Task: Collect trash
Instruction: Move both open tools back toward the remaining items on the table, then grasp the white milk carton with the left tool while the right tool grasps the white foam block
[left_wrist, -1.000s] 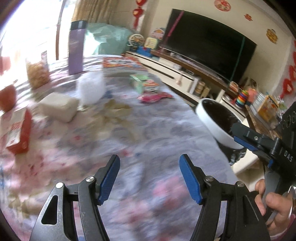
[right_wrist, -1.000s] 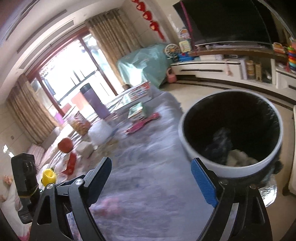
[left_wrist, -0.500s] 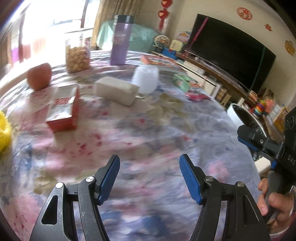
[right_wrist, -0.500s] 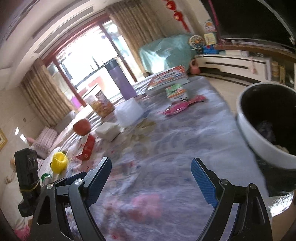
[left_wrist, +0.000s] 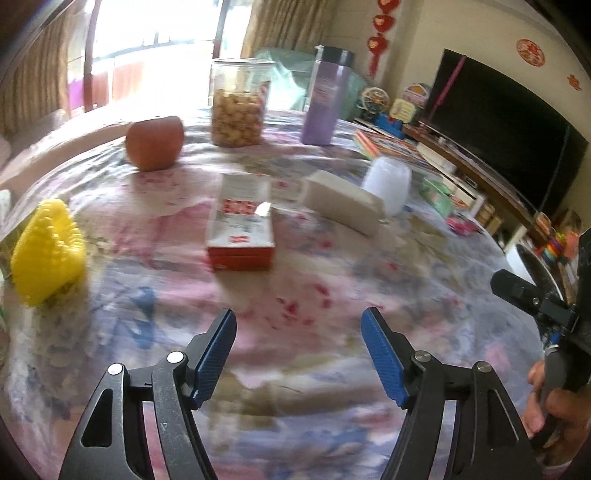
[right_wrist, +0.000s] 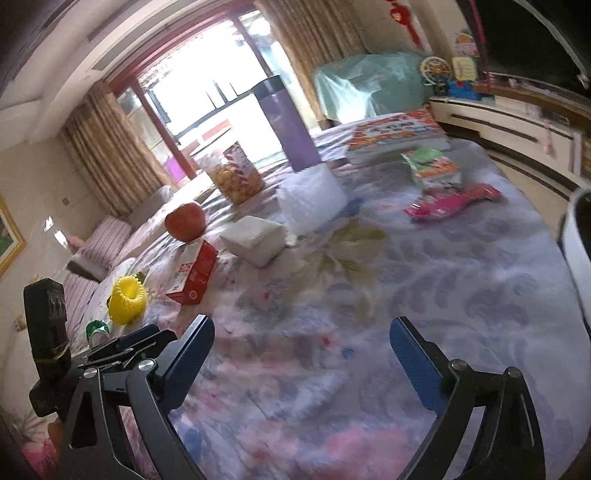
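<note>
My left gripper (left_wrist: 299, 325) is open and empty above the floral tablecloth (left_wrist: 295, 295). Ahead of it lie a red and white carton (left_wrist: 242, 229), a white block (left_wrist: 341, 203) and a crumpled white plastic piece (left_wrist: 388, 181). My right gripper (right_wrist: 301, 332) is open and empty over the same cloth (right_wrist: 369, 295). It sees the carton (right_wrist: 194, 271), the white block (right_wrist: 256, 238), the plastic piece (right_wrist: 312, 197), a pink wrapper (right_wrist: 454, 201) and a green snack packet (right_wrist: 434, 168). The white trash bin (right_wrist: 578, 243) stands at the table's right edge.
An apple (left_wrist: 155, 142), a jar of snacks (left_wrist: 238, 107), a purple bottle (left_wrist: 325, 107) and a yellow ribbed cup (left_wrist: 48, 251) stand on the table. A stack of books (right_wrist: 395, 136) lies at the far side. A TV (left_wrist: 498, 122) and cabinet are on the right.
Both grippers swung left, away from the trash bin toward the table's middle. The bin slid from the centre to the right edge of the right view. Both stay open.
</note>
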